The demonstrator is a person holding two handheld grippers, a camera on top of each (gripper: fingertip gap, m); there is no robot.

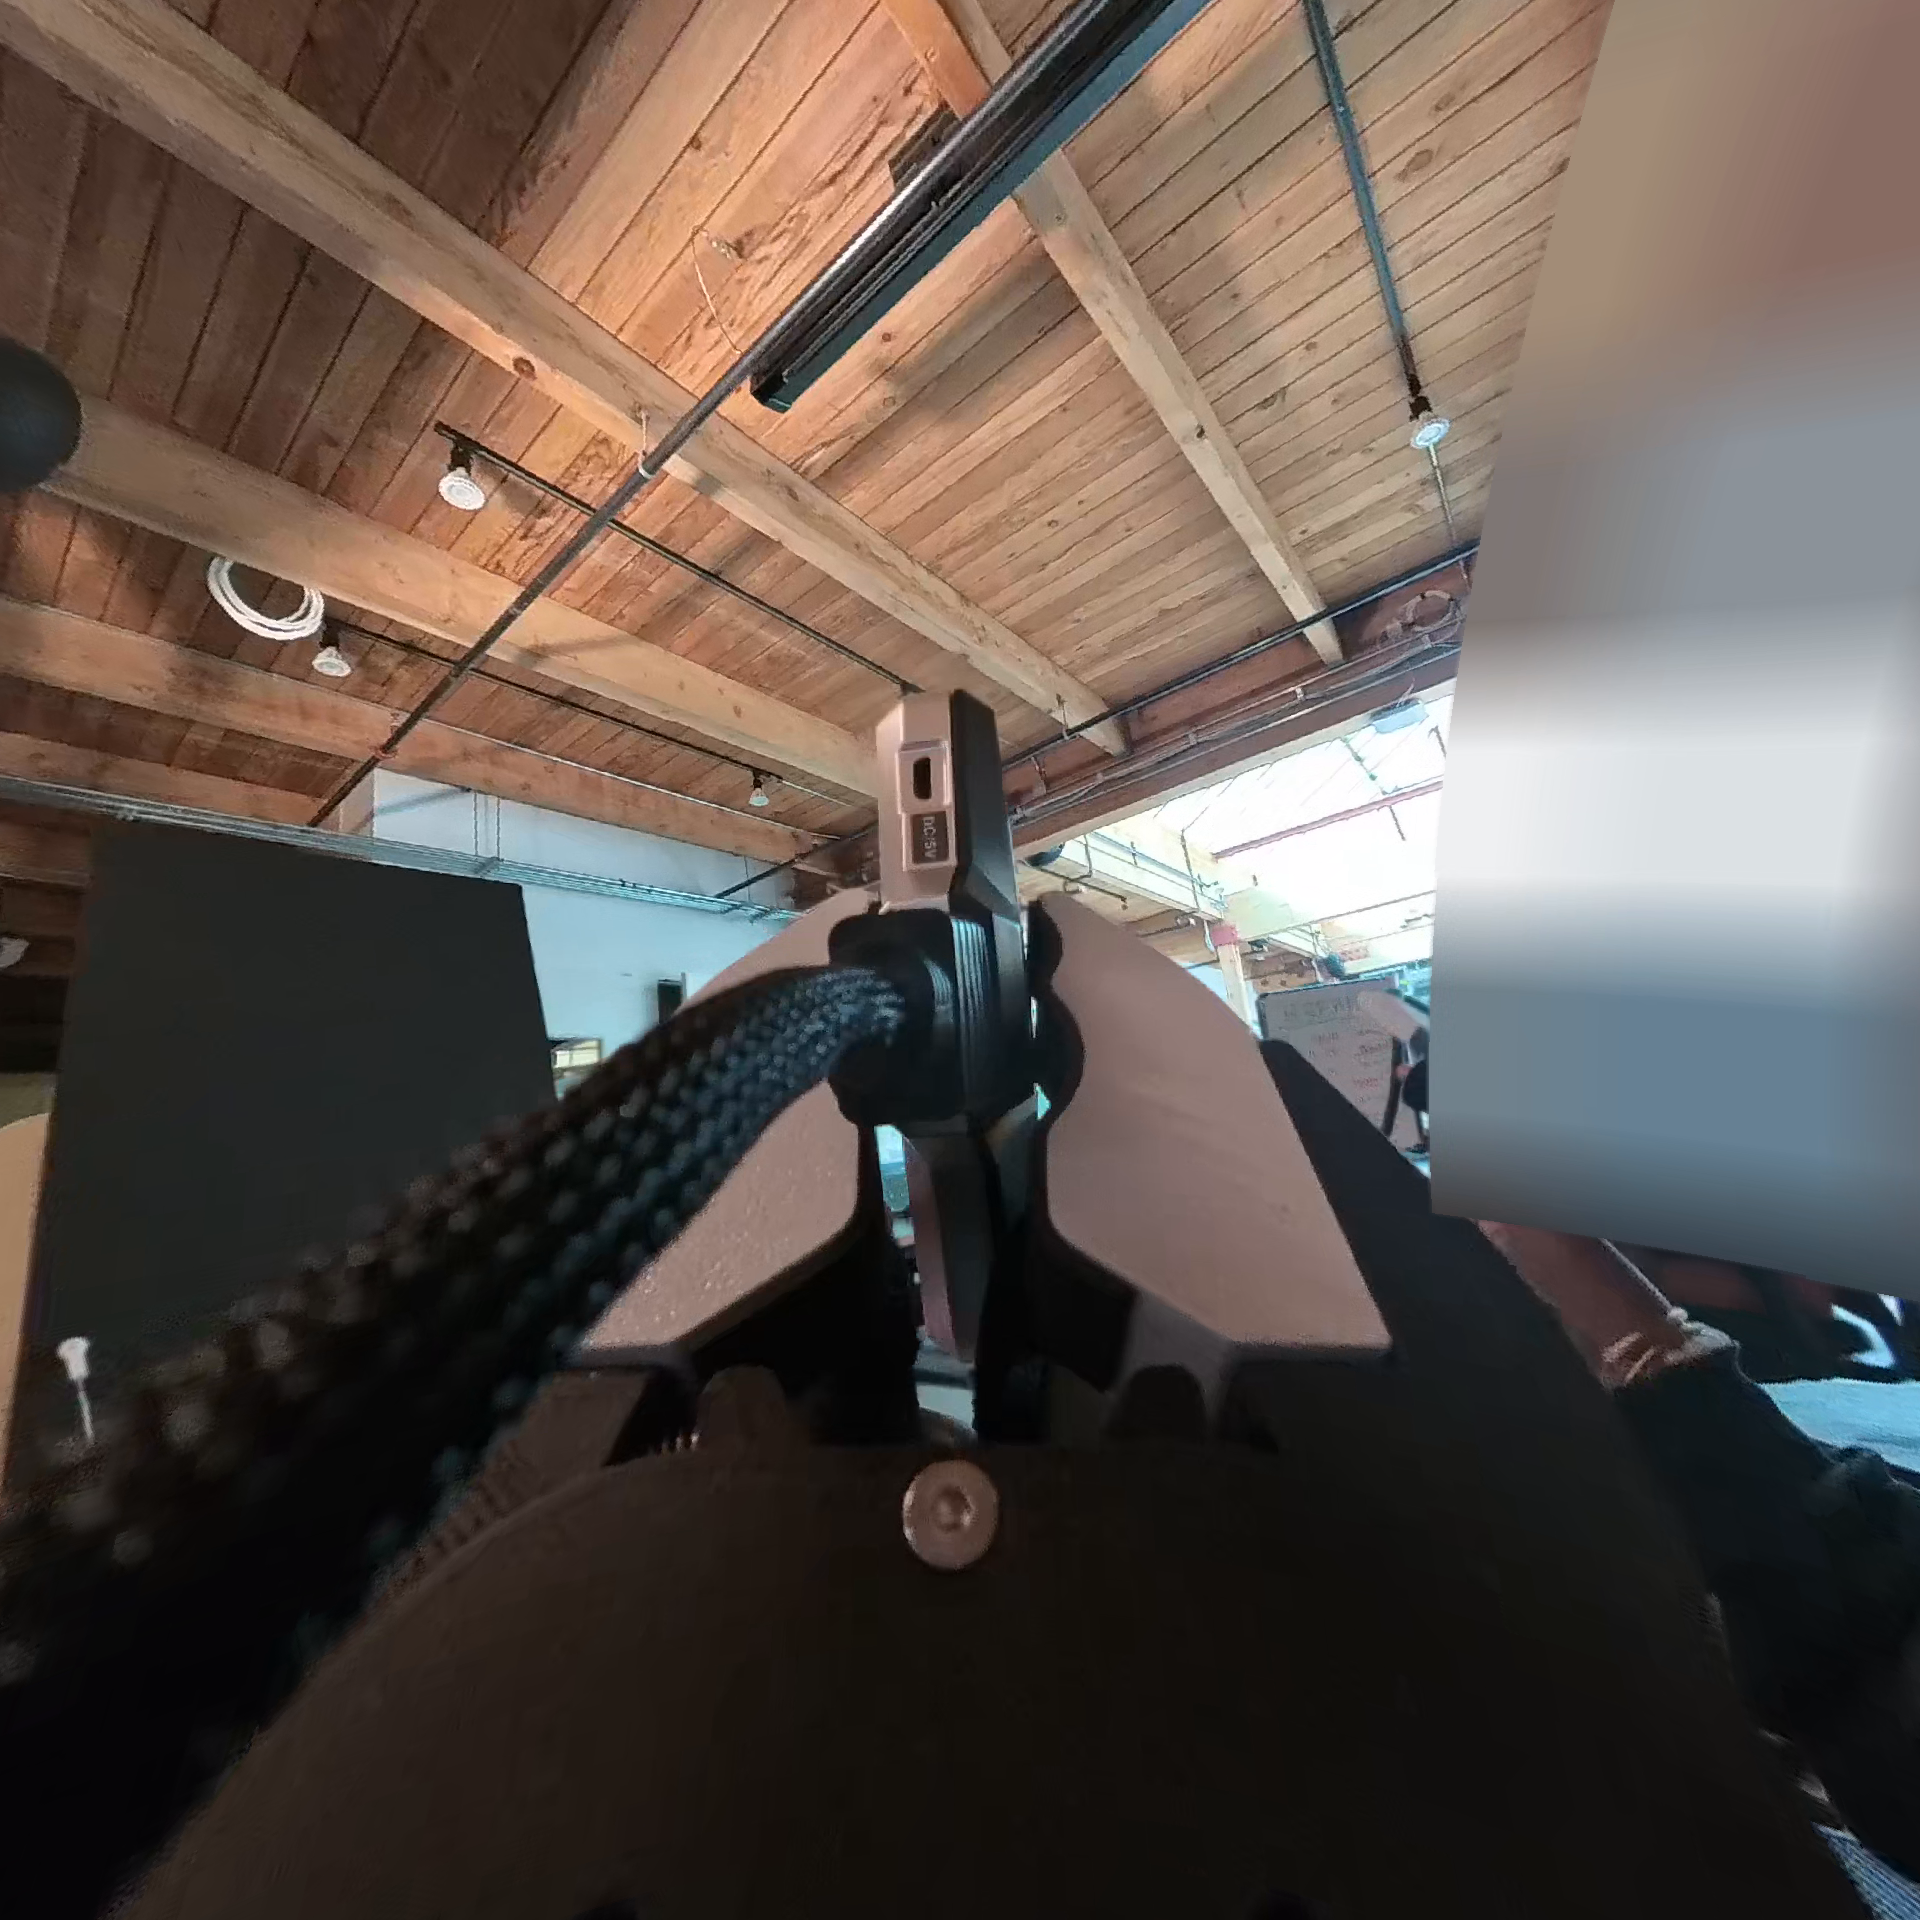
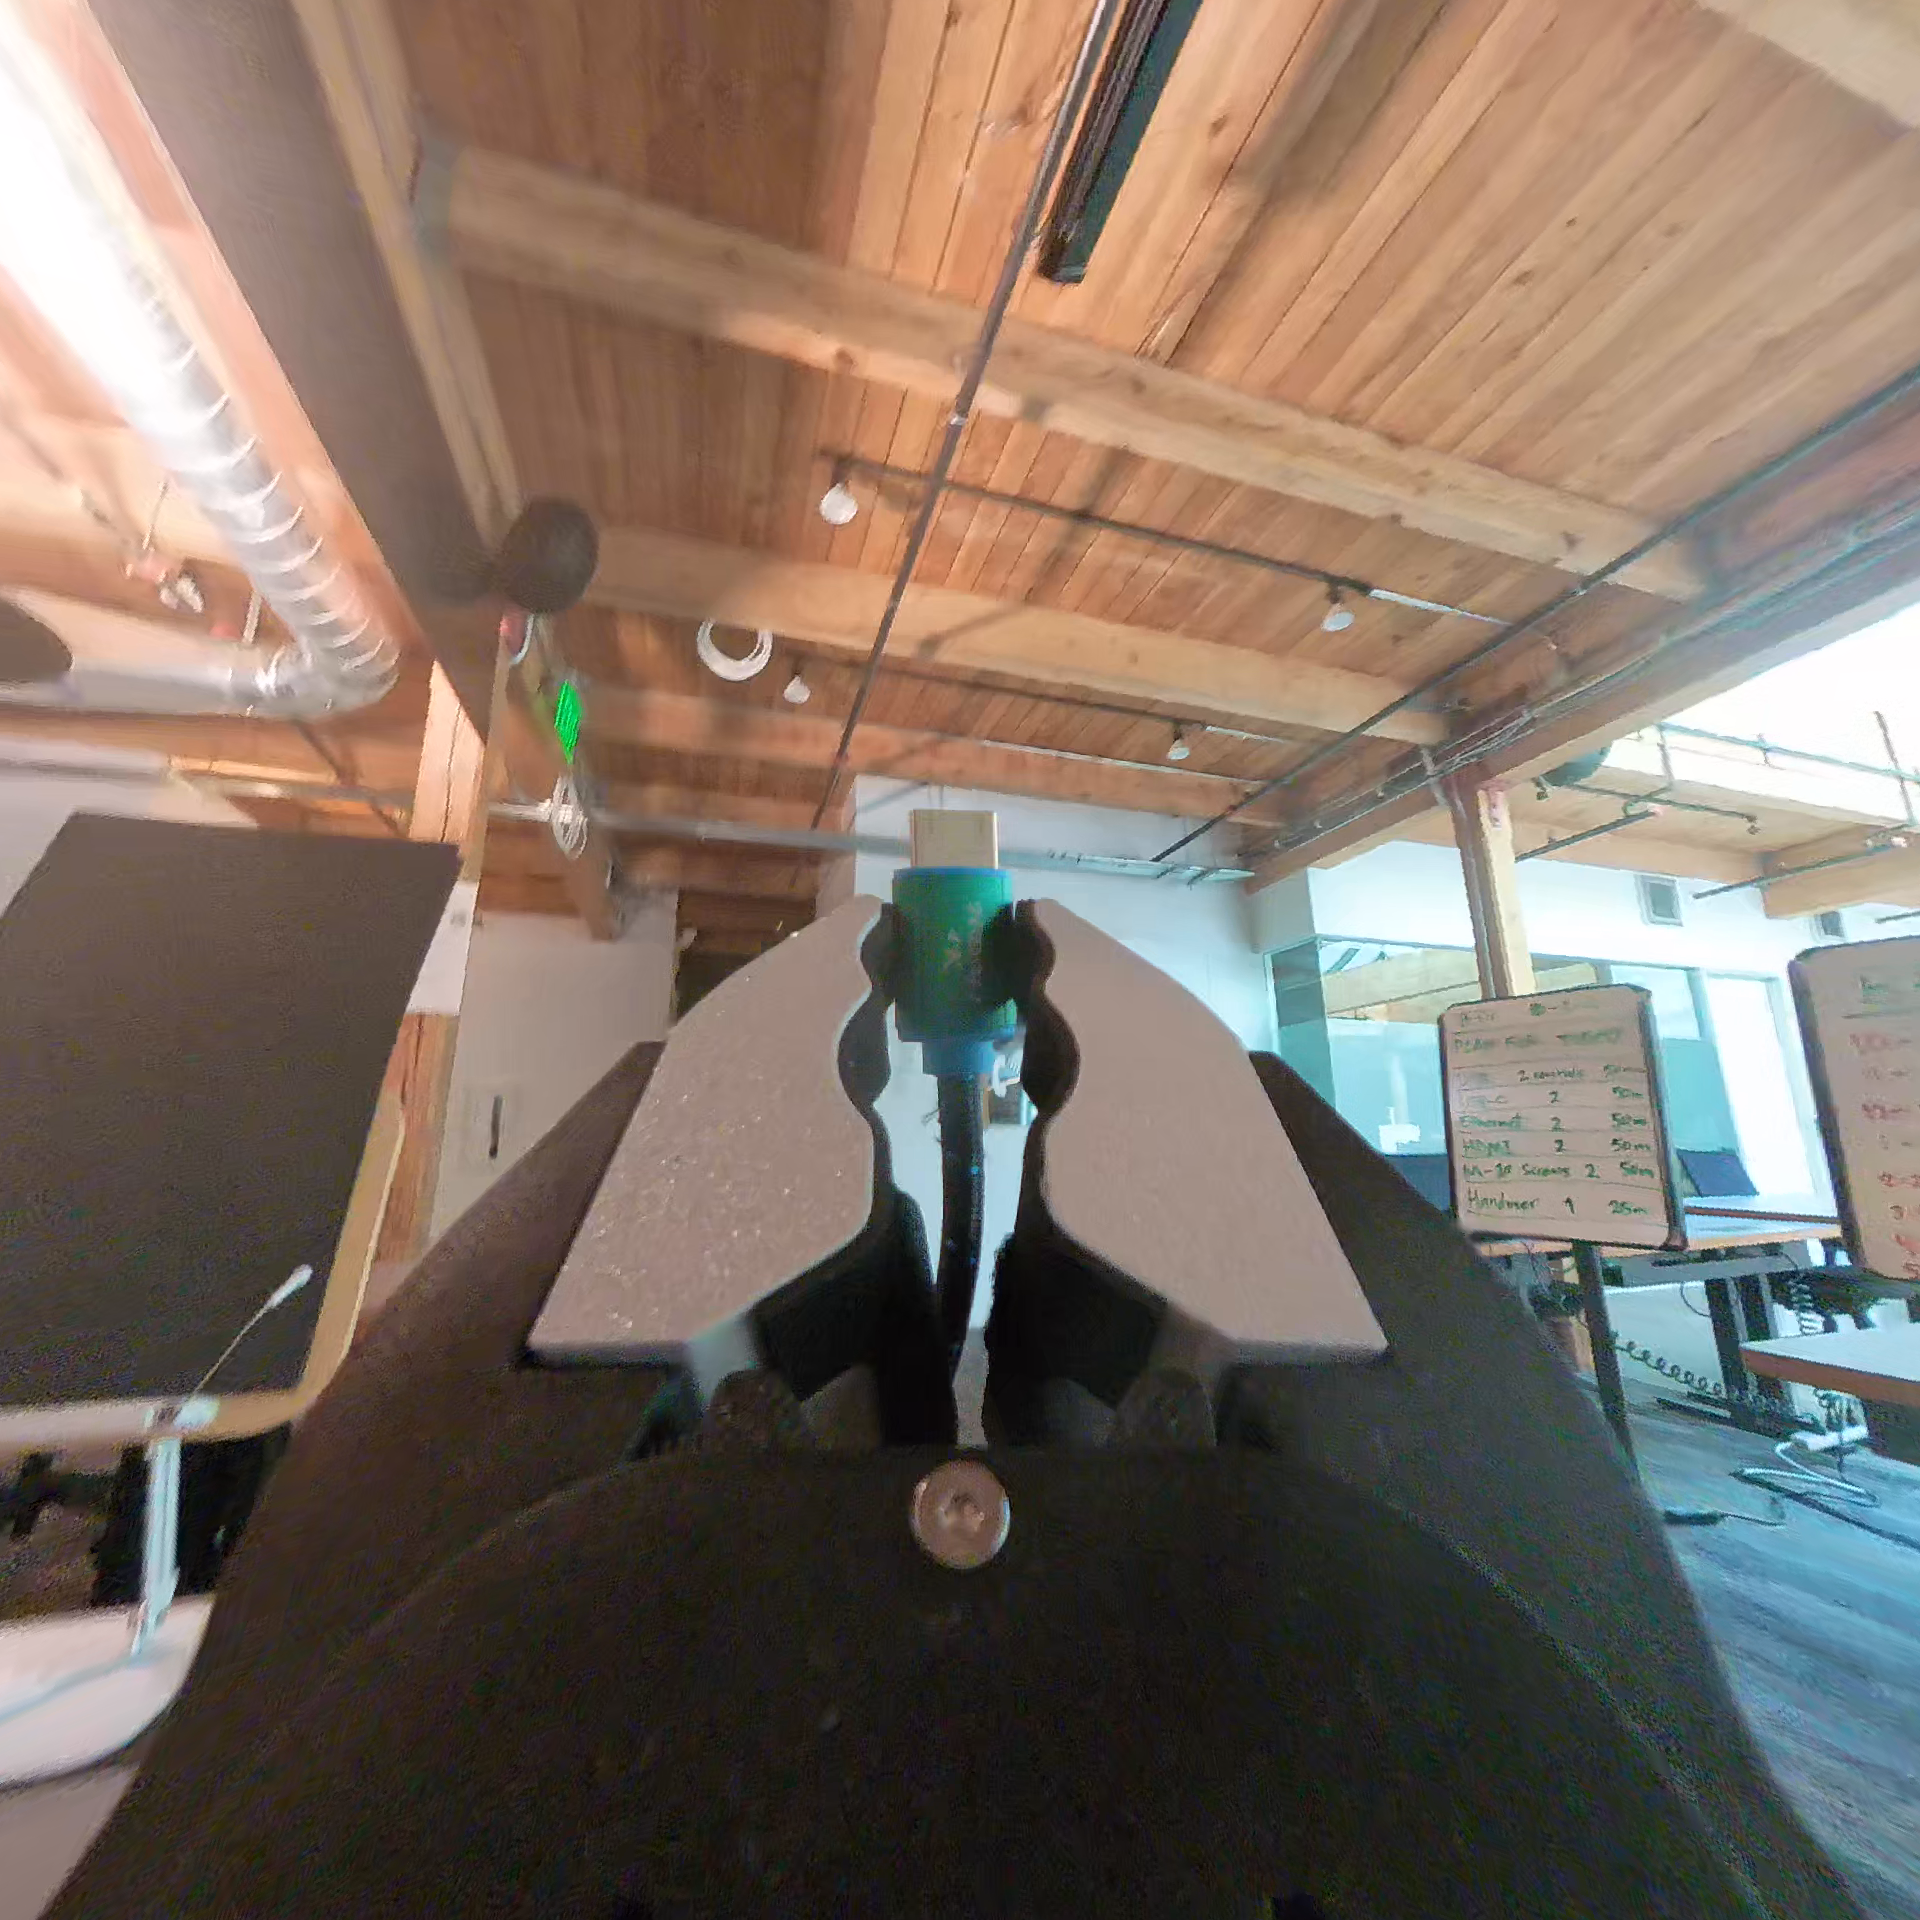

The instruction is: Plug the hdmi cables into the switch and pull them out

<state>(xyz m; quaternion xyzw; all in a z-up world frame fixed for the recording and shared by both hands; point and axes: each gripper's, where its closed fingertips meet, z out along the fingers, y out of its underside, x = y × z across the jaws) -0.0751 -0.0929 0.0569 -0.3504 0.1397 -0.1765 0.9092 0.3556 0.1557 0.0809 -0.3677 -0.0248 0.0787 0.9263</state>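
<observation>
In the left wrist view my left gripper (image 1: 961, 997) is shut on the HDMI switch (image 1: 940, 821), a slim black and metal box held on edge and pointing up toward the ceiling. A thick black braided cable (image 1: 582, 1174) is attached to the switch's left side and runs down past the left finger. In the right wrist view my right gripper (image 2: 951, 966) is shut on an HDMI cable's green plug (image 2: 951, 961). Its gold metal tip (image 2: 954, 836) sticks up past the fingertips, and its dark cable (image 2: 956, 1195) runs back between the fingers. Both grippers are tilted upward.
A wooden beamed ceiling with track lights fills both views. A dark panel (image 1: 291, 1091) stands at the left and also shows in the right wrist view (image 2: 197, 1091). Whiteboards on stands (image 2: 1558, 1122) and desks stand at the right. A blurred patch covers the left view's right side.
</observation>
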